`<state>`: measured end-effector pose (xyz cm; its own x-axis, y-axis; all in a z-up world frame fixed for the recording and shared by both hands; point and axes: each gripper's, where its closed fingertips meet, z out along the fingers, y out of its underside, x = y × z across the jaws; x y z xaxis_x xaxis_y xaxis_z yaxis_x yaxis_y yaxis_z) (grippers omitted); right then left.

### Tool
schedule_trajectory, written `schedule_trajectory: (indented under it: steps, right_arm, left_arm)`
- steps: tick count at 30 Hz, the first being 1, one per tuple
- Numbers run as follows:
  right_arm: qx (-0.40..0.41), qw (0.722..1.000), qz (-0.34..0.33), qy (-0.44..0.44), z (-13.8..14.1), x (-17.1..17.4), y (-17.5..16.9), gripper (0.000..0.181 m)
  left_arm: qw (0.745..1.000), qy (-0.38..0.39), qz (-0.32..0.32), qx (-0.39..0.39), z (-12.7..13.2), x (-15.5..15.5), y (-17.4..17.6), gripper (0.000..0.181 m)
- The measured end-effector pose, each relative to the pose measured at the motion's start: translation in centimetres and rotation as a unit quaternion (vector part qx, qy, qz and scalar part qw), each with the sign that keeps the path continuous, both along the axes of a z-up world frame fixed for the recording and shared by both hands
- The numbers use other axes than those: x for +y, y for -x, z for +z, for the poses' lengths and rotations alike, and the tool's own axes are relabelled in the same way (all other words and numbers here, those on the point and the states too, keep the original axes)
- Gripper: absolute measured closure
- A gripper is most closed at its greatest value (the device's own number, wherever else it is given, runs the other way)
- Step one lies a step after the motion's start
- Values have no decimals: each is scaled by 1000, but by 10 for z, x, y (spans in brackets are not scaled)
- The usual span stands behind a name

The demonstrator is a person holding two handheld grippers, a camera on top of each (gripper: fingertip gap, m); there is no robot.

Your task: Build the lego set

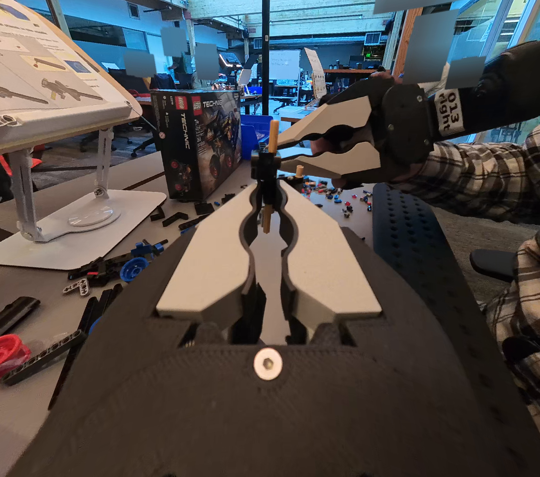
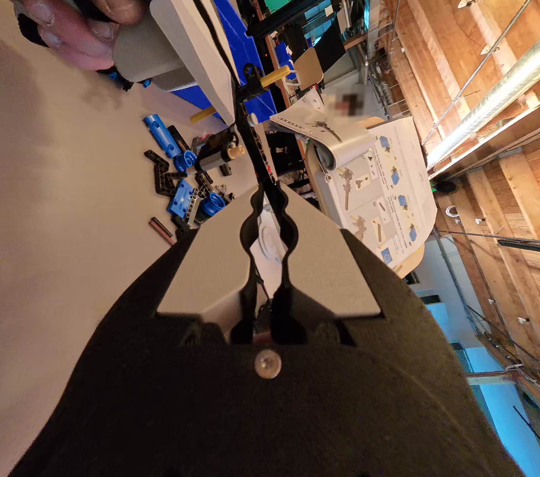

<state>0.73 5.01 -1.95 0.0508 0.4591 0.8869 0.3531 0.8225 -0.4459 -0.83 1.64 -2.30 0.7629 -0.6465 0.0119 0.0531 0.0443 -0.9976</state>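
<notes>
While most loose parts (image 1: 336, 195) lie unused on the table (image 1: 43, 422), both the left gripper (image 1: 267, 188) and right gripper (image 2: 267, 185) pinch one small black beam-and-axle subassembly (image 1: 267, 167); build judged early.

Left wrist view:
- Black set box (image 1: 201, 141), centre left, on the table. Red square logo badges and white lettering on two faces; small print, numerals and a truck picture below. Sharp and legible.
- White label (image 1: 448, 112), right of frame, on the right gripper (image 1: 279, 154) body. Black digits above one short word, turned sideways, legible.
- Booklet (image 1: 49, 77) on a stand, upper left: step pictures, print blurred.
- Whiteboard (image 1: 284, 64), far background: faint handwriting, too small to read.
- Green lit sign (image 1: 368, 54), far right background, too small.

Right wrist view:
- Same booklet (image 2: 344, 141), right of centre, on a printed sheet (image 2: 409, 185): step numbers, diagrams, fine text lines.
</notes>
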Motion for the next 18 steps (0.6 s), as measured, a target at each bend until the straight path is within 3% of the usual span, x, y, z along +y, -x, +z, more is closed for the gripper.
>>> schedule_trajectory:
  steps: [6,18]
  right_arm:
    - [2,1000,1,-1,2,-1,-3,181]
    - [14,1000,-1,-5,7,-5,-3,181]
  left_arm:
    - [1000,3,-8,-6,0,0,-4,165]
    - [1000,-2,0,-5,-1,1,-3,172]
